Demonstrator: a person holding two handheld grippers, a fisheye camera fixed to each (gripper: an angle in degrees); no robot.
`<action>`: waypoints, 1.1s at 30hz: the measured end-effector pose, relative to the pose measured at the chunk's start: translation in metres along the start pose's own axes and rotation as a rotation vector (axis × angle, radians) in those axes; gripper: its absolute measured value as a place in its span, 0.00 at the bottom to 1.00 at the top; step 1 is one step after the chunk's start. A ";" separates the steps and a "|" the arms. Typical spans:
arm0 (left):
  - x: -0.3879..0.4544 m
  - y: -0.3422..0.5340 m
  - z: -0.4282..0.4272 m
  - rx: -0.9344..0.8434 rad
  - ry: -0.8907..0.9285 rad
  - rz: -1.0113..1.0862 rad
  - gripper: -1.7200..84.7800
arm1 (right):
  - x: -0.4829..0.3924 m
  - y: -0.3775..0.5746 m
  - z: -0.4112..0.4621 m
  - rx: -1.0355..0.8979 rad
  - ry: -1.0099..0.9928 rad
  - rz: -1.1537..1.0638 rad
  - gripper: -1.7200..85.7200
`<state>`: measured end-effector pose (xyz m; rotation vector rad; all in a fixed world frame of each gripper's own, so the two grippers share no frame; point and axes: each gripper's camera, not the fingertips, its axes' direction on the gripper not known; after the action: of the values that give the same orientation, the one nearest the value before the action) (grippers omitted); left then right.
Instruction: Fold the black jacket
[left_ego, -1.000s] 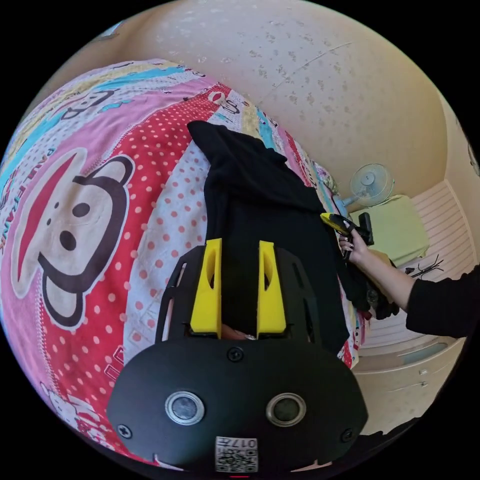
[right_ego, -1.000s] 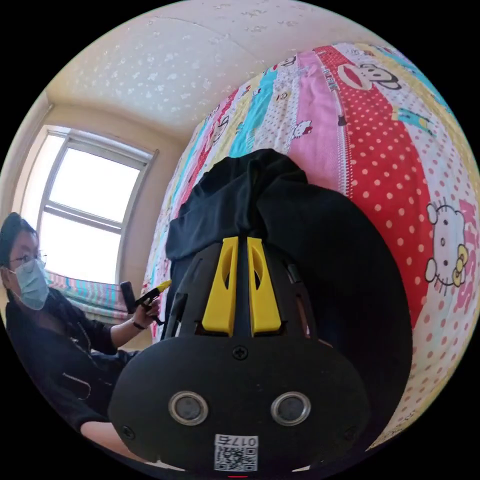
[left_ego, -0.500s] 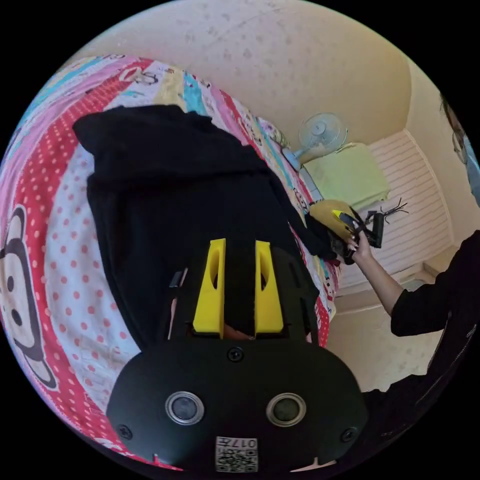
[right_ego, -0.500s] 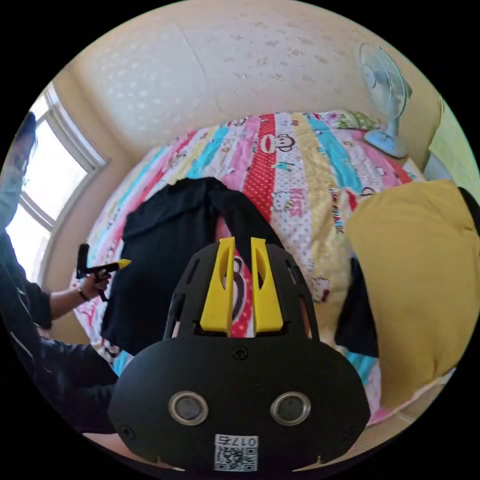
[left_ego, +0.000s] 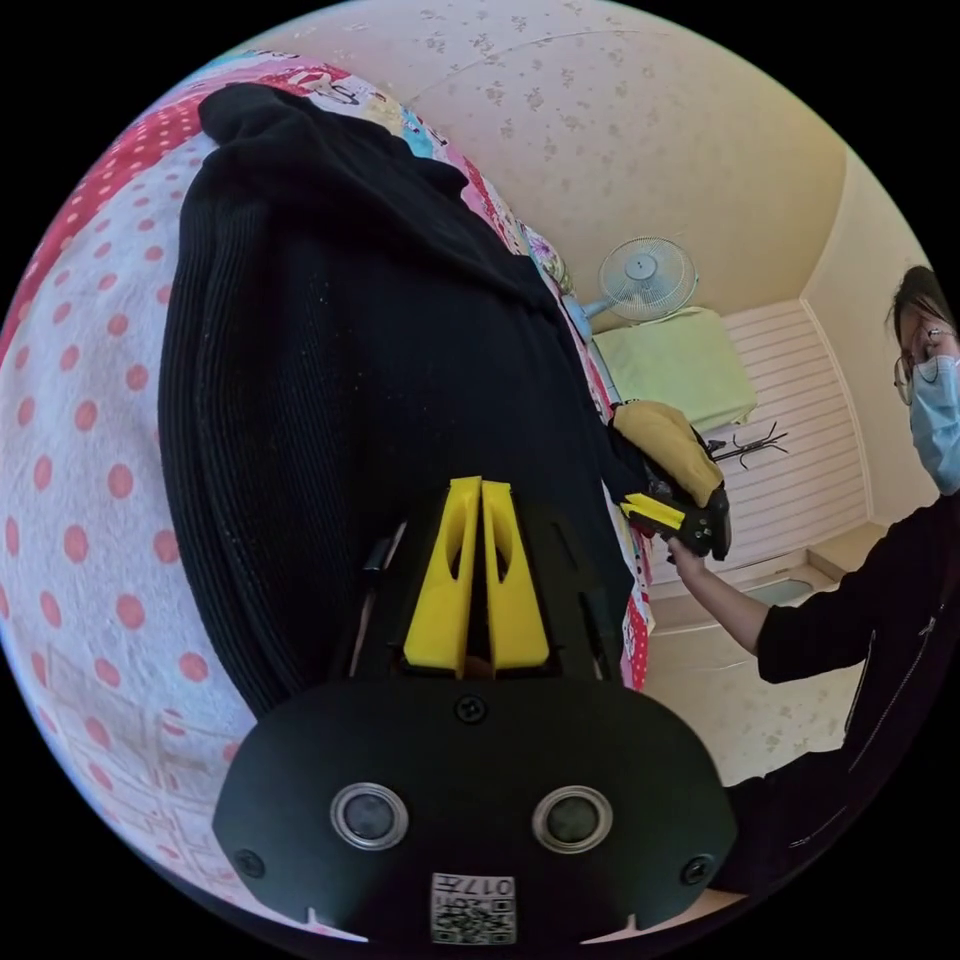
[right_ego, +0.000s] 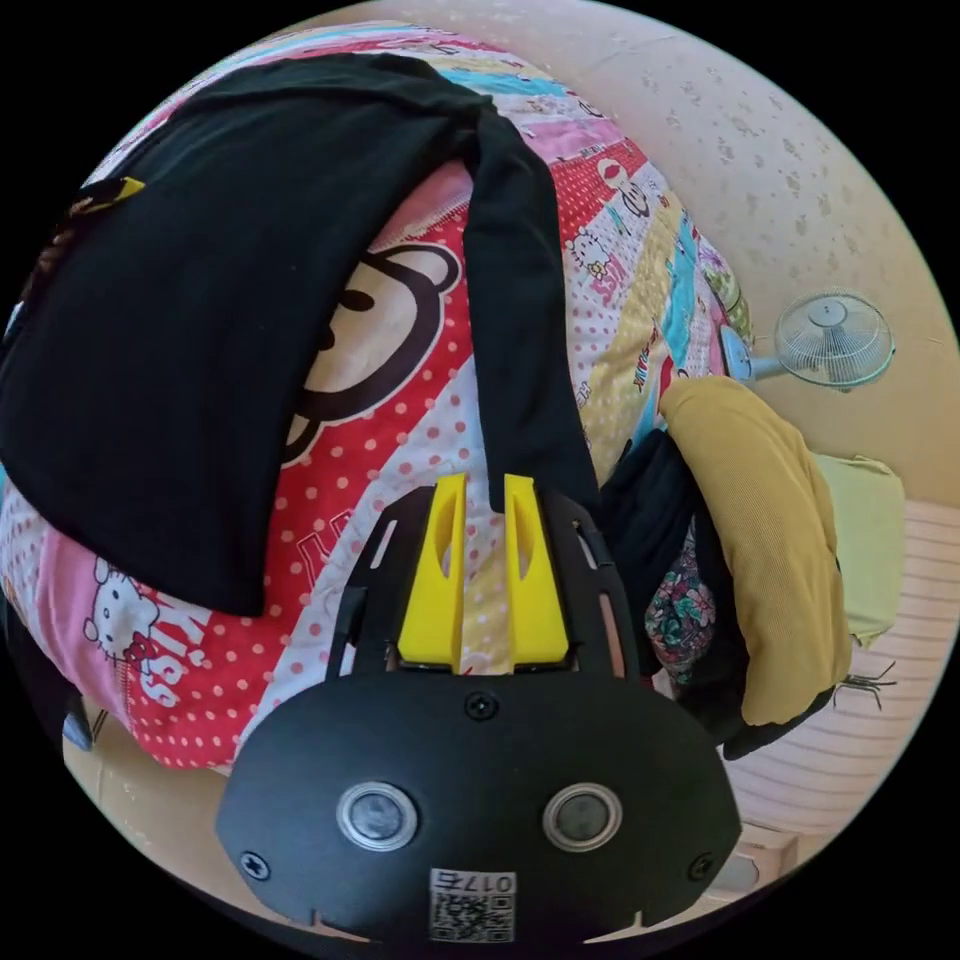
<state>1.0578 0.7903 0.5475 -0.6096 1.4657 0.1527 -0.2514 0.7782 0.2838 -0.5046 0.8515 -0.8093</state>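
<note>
The black jacket (left_ego: 380, 350) lies spread on a cartoon-print bedsheet (left_ego: 90, 480). In the left gripper view my left gripper (left_ego: 481, 487) sits low over the jacket's near edge, jaws pressed together with black cloth in the thin gap. The right gripper view has the jacket's body (right_ego: 200, 300) at the left and one long sleeve (right_ego: 520, 330) running down to my right gripper (right_ego: 485, 485). That gripper is open, the sleeve's cuff end lying at its right jaw tip. The right gripper (left_ego: 665, 515) appears in a person's hand in the left gripper view.
A pile of clothes topped by a yellow garment (right_ego: 760, 520) lies at the bed's edge beside the sleeve. A fan (right_ego: 835, 340) and a green-covered stand (left_ego: 680, 365) are by the wall. A person in black (left_ego: 860, 640) stands at the bedside.
My left gripper's jaws have closed on the jacket's edge. The right gripper has dropped from above the bed to the sleeve's cuff, still open. Both cameras moved closer to the bed.
</note>
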 end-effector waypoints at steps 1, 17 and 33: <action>-0.001 0.000 0.000 0.000 0.000 0.000 0.01 | -0.004 -0.004 0.004 -0.009 0.025 -0.028 0.11; -0.047 0.018 -0.004 0.013 0.099 -0.027 0.01 | 0.205 0.003 -0.063 0.236 -0.507 0.409 0.05; -0.106 0.059 -0.008 0.072 0.305 0.001 0.01 | 0.363 -0.009 0.007 0.830 -1.528 1.141 0.04</action>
<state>1.0107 0.8638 0.6314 -0.5917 1.7576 0.0066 -0.1048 0.4855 0.1271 0.2171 -0.6698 0.4132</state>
